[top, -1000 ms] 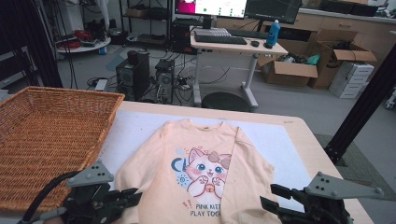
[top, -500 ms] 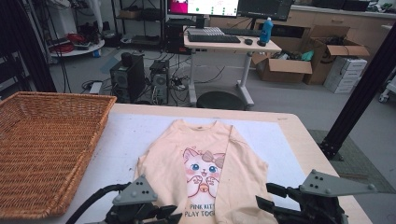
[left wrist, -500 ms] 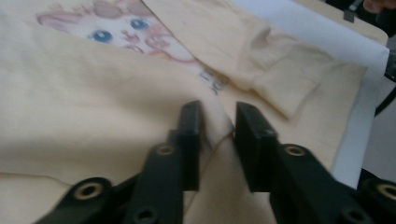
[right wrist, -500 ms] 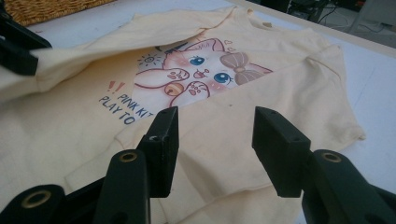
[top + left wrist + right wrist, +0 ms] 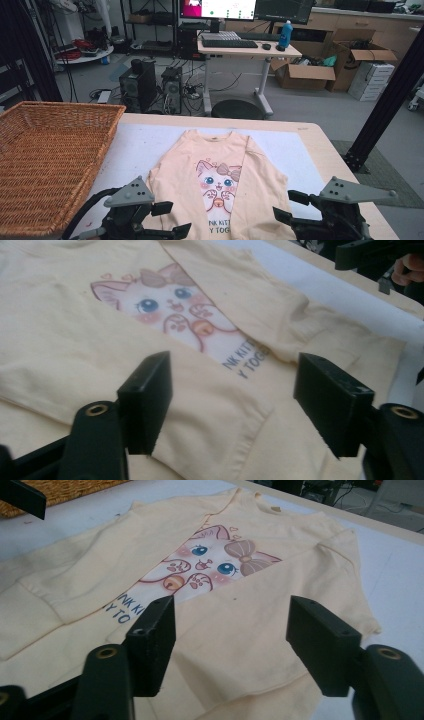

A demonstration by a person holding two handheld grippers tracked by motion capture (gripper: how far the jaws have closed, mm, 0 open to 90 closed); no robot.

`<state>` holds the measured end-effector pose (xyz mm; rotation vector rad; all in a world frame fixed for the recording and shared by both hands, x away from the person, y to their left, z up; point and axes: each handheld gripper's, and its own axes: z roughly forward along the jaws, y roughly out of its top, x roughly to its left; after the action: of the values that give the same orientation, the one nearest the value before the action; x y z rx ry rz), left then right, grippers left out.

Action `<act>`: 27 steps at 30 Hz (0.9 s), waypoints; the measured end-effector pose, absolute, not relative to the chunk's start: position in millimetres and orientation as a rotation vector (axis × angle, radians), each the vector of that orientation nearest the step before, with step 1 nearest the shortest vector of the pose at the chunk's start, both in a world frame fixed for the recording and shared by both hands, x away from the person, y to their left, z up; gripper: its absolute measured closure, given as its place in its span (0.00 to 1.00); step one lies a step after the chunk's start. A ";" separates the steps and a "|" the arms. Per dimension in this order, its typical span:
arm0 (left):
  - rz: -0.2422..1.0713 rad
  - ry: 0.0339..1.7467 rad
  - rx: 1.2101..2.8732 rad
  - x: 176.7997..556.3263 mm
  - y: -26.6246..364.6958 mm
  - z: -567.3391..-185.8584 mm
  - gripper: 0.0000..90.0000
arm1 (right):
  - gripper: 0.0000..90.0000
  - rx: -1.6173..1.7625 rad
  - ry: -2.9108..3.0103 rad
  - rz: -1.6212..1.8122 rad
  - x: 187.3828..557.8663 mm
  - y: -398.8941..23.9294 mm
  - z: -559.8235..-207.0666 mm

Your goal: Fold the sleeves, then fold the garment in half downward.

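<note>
A pale peach sweatshirt (image 5: 220, 175) with a cat print lies flat on the white mat, both sleeves folded in over its front. My left gripper (image 5: 172, 219) hovers at the shirt's lower left, my right gripper (image 5: 287, 206) at its lower right. In the left gripper view the left gripper (image 5: 232, 390) is open above the folded sleeve and hem of the sweatshirt (image 5: 75, 340). The right gripper (image 5: 230, 630) is open over the other folded sleeve of the sweatshirt (image 5: 250, 615). Both pairs of jaws have just been opening, and no cloth is pinched in either.
A large wicker basket (image 5: 50, 150) stands on the table's left side, close to the shirt. White mat (image 5: 140, 145) shows around the shirt, and the table's wooden edge (image 5: 320, 140) runs along the right. Beyond the table are a desk and boxes.
My left gripper has shifted right toward the shirt's lower left, and its jaws stand wider apart. The right gripper has kept its place with its jaws wider.
</note>
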<state>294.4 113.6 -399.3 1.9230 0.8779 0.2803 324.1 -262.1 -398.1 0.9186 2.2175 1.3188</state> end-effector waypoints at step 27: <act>0.339 0.883 1.854 314.7 137.8 -363.2 0.20 | 0.17 0.929 2.152 1.408 329.6 -276.8 -386.4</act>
<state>314.7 137.8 -363.2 1.8545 0.8828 0.3392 329.6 -276.8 -386.4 0.9287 2.1518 1.4081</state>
